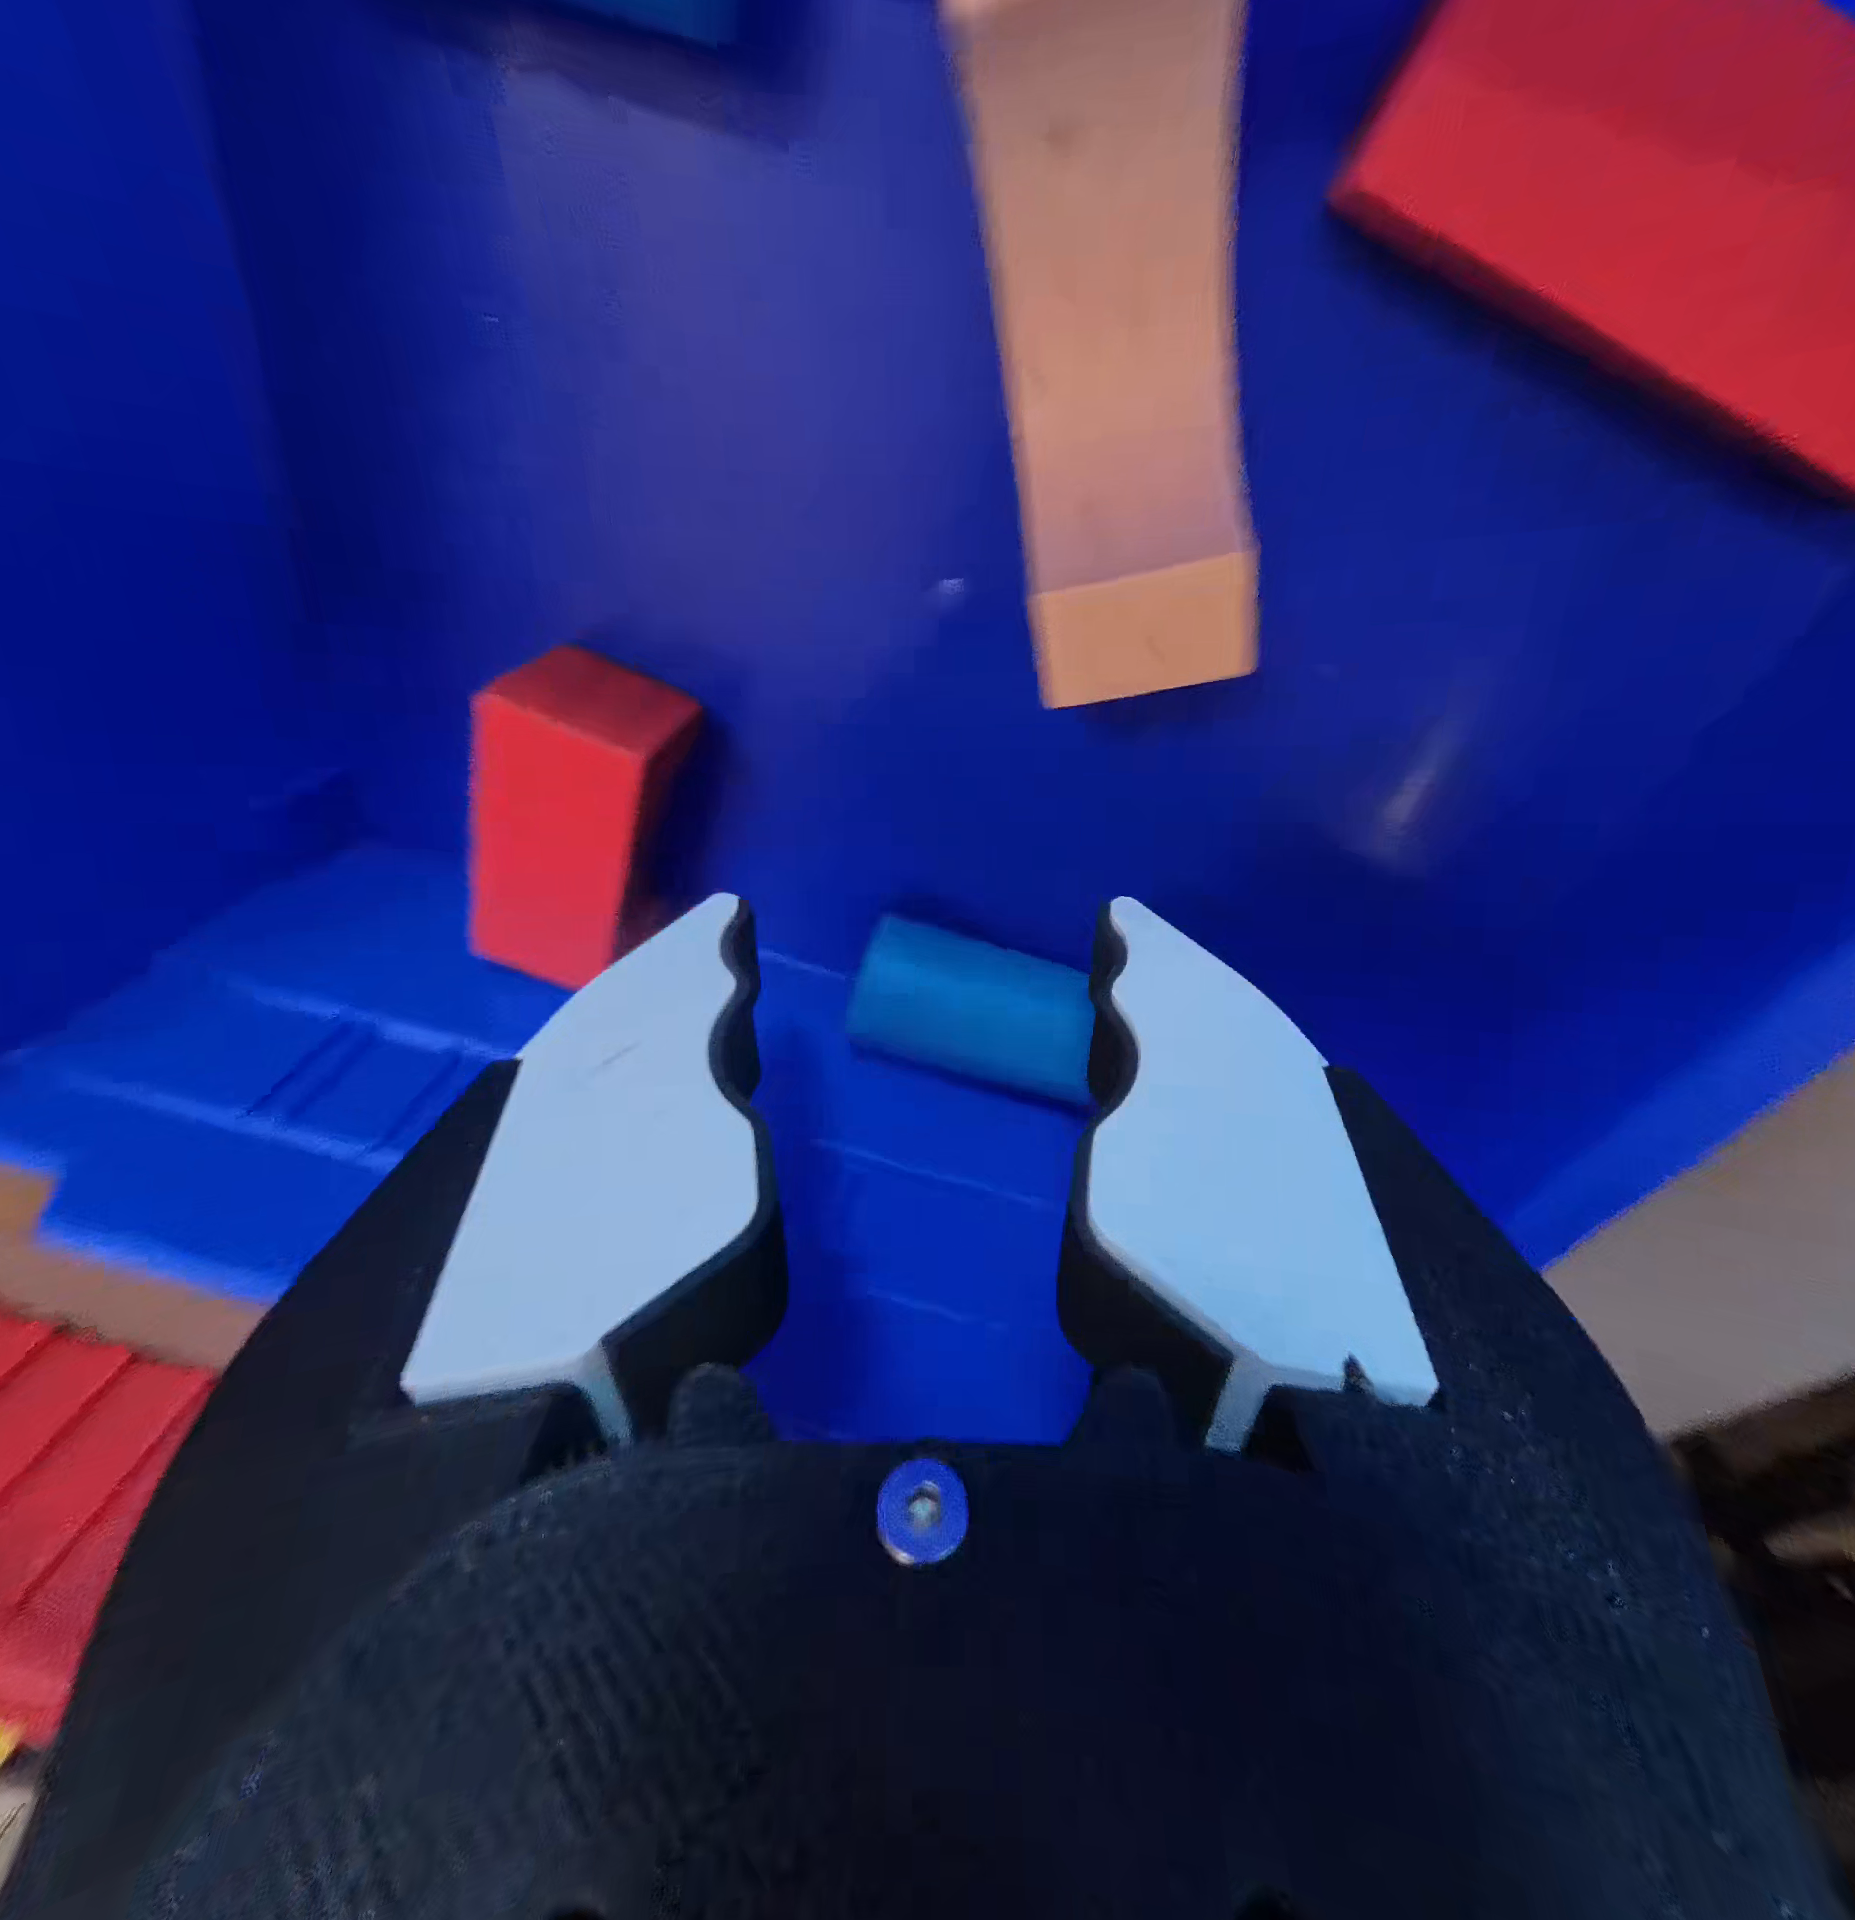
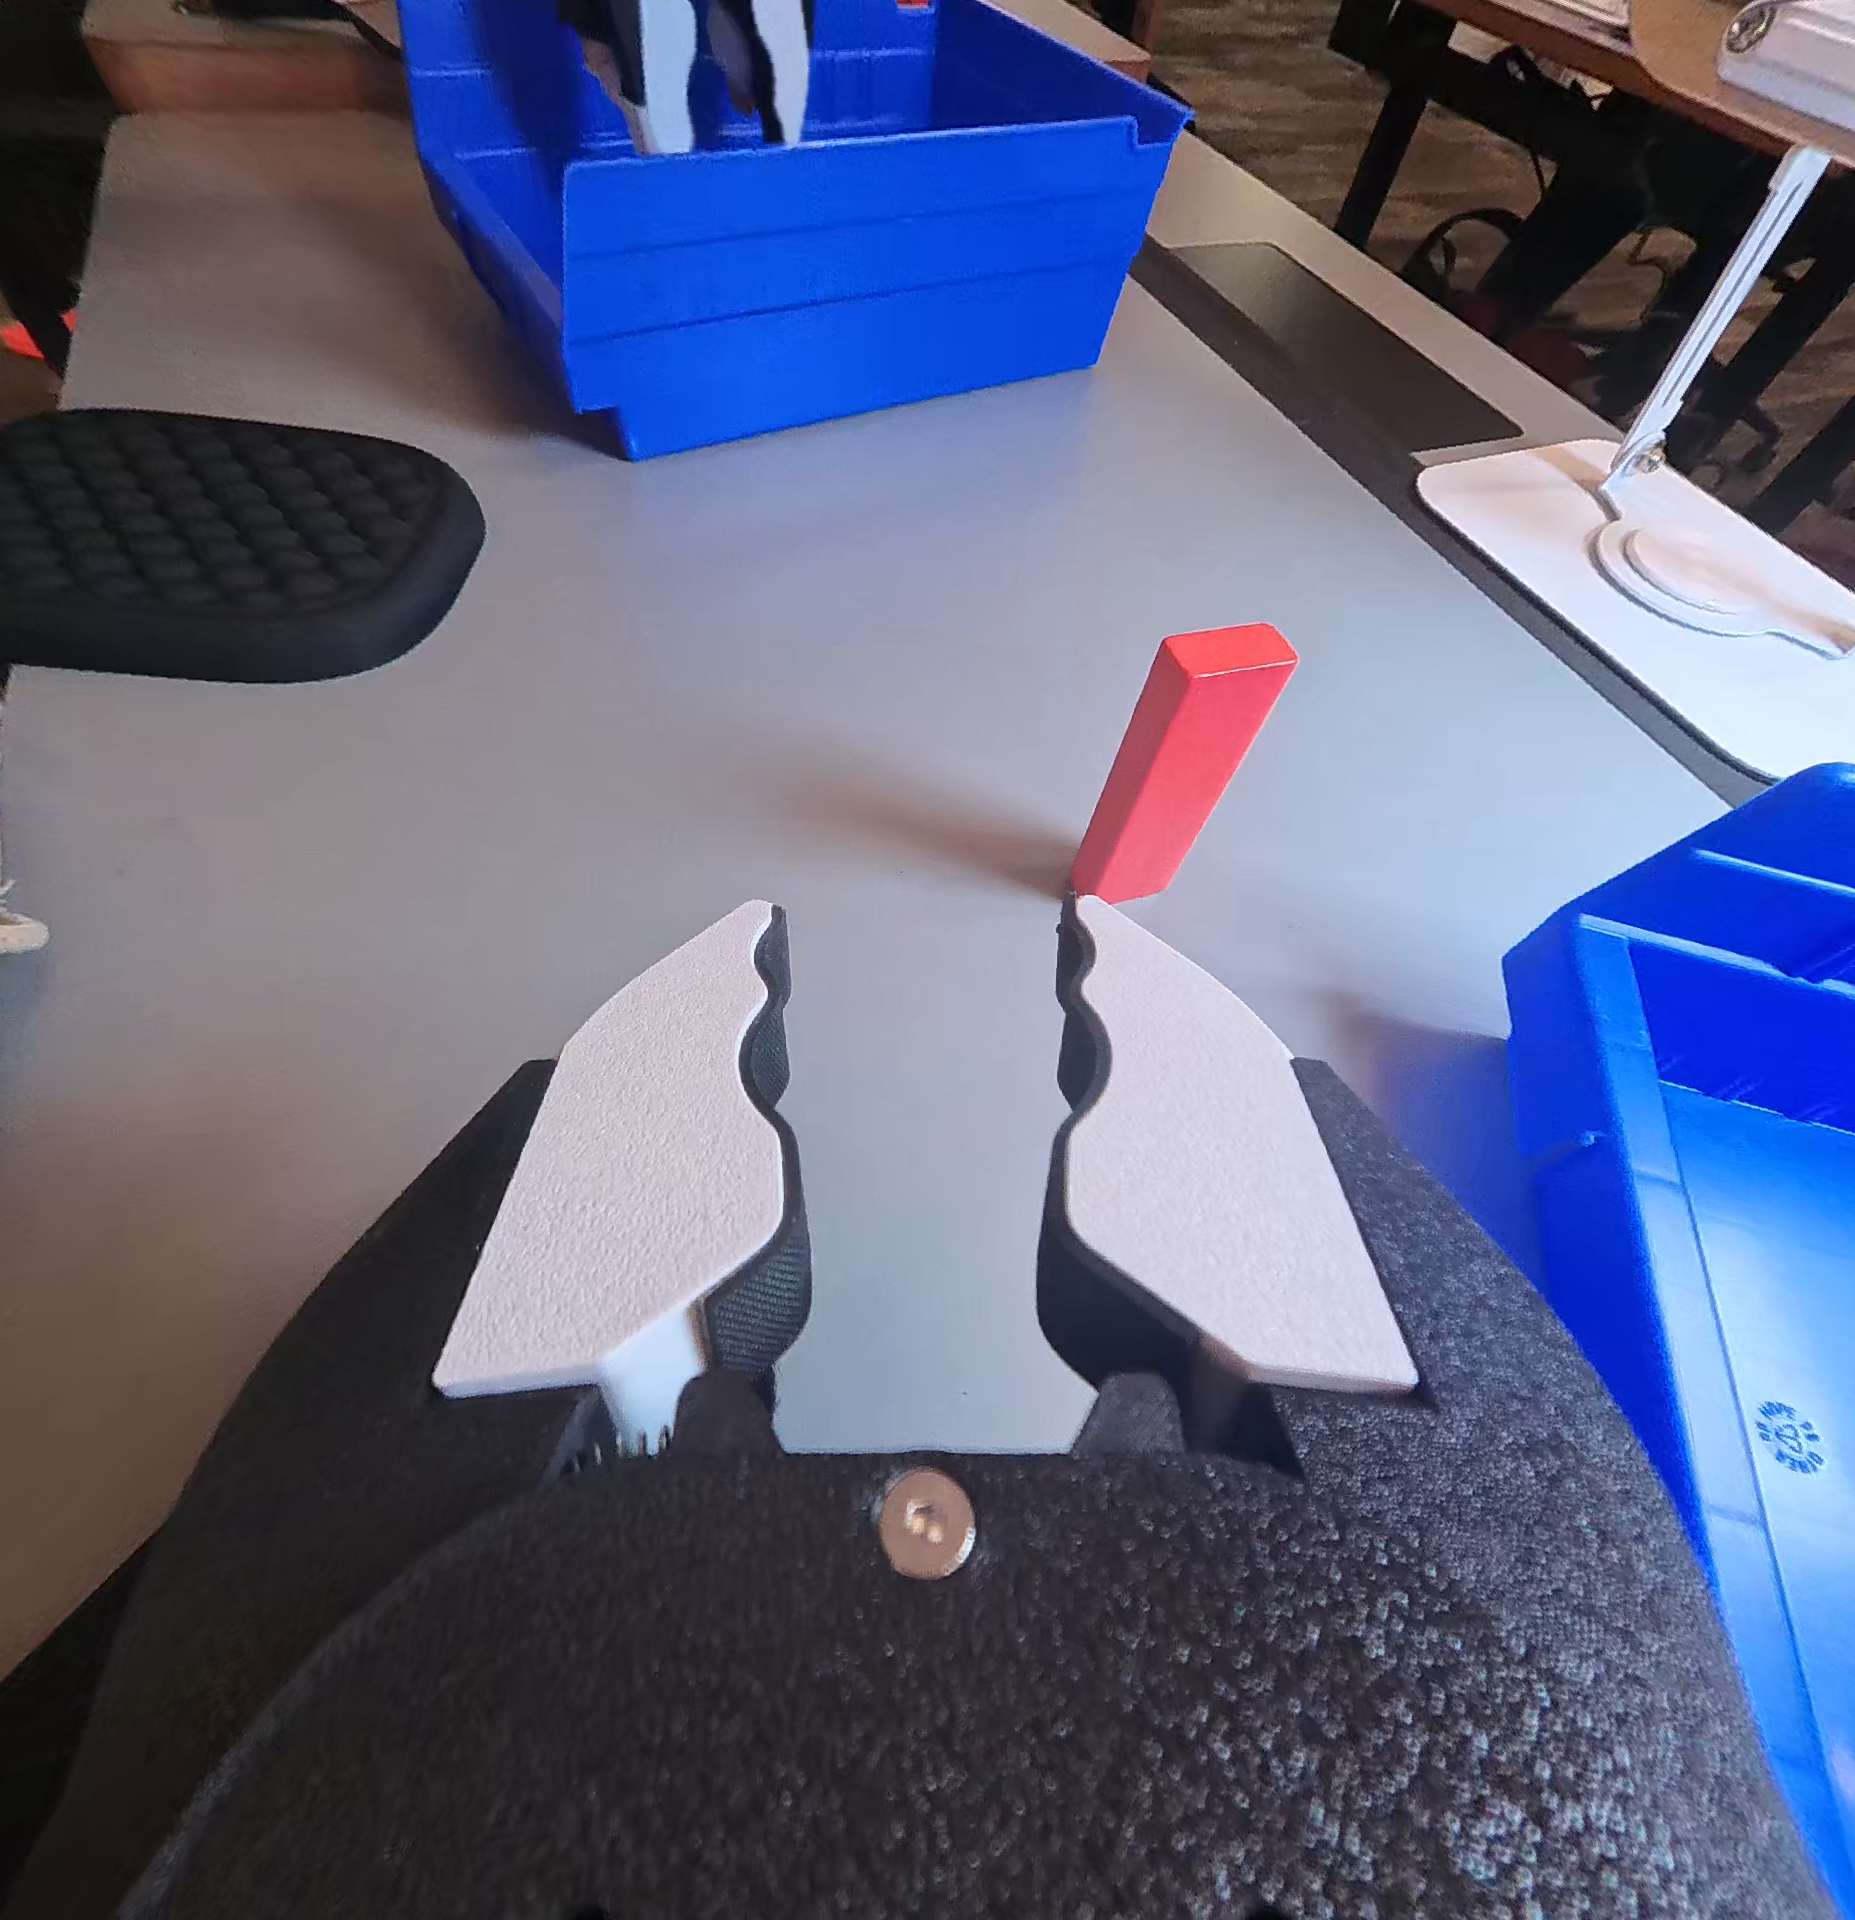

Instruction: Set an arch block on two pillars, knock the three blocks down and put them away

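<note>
While the left claw [image 1: 923,997] hung inside a blue bin [image 1: 487,416], its two white fingers stood apart and held nothing. A small blue round block [image 1: 964,1013] lay on its side just past the tips, with its long way going left to right. A long tan block [image 1: 1120,364] with a square end pointed back toward the claw. A short red block [image 1: 564,810] leaned near the bin wall, and a flat red block [image 1: 1629,229] lay at a slant farther right. All looked smooth with sharp edges, though that view was blurry. The right claw [image 2: 918,925] was open and empty too, low over the smooth grey surface [image 2: 694,675]. A long red block [image 2: 1177,769] stood on end there, just past the right fingertip, tipped a little to the right. Another blue bin [image 2: 850,270] sat farther off with the left claw inside it. A third blue bin [image 2: 1681,1091] sat close on the right, and a bumpy black pad [image 2: 196,540] lay on the left.
</note>
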Available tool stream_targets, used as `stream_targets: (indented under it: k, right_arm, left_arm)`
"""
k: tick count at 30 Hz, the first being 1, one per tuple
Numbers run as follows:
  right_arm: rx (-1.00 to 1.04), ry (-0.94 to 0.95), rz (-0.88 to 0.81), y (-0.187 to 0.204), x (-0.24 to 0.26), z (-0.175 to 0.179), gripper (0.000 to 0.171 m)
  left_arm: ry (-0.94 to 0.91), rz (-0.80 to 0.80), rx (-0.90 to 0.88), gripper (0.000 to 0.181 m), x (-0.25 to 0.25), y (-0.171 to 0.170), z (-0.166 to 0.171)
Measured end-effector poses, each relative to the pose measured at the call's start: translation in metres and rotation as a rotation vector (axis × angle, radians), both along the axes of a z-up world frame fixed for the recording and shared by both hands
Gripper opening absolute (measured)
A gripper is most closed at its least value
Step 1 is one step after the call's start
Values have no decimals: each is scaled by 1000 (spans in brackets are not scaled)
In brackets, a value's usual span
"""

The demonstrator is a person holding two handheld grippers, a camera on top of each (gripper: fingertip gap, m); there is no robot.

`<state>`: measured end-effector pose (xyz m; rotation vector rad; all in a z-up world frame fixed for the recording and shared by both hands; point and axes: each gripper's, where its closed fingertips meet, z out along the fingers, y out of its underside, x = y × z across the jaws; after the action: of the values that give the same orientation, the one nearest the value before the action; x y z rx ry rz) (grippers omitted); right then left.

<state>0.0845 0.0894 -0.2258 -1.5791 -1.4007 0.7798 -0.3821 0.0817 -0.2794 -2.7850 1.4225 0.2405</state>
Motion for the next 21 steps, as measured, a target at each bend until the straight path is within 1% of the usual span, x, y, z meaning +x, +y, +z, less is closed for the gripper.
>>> stream_targets:
  k: [2,4,6,9,10,11,13,15,16,19,21]
  right_arm:
    - [5,-8,1,0,1,-2,50]
    - [5,-12,3,-1,1,-3,49]
    - [4,-16,7,-1,1,-5,49]
    - [7,-25,15,-2,-1,-7,49]
    - [9,-28,17,-3,-2,-7,49]
    - [12,-32,19,-3,-2,-8,49]
    - [14,-36,20,-4,-2,-9,49]
    - [14,-38,20,-4,-2,-9,49]
    - [13,-38,20,-4,-2,-10,49]
    - [5,-41,22,-4,-1,-12,48]
    - [3,-46,26,-4,-2,-14,48]
  left_arm:
    - [-98,-9,-114,61,23,-19,-5]
    - [-217,-46,-160,59,52,-29,-4]
    - [-344,-68,-233,49,83,-45,-1]
    - [-414,-105,-316,47,110,-62,-2]
    - [-406,-114,-293,47,114,-58,-6]
    - [-387,-112,-260,56,115,-52,-11]
    - [-354,-96,-244,68,116,-45,-20]
    - [-333,-92,-222,77,117,-37,-27]
    - [-345,-109,-191,87,120,-32,-27]
    - [-286,-174,-150,99,119,-25,-31]
    - [-266,-204,-138,100,121,-23,-33]
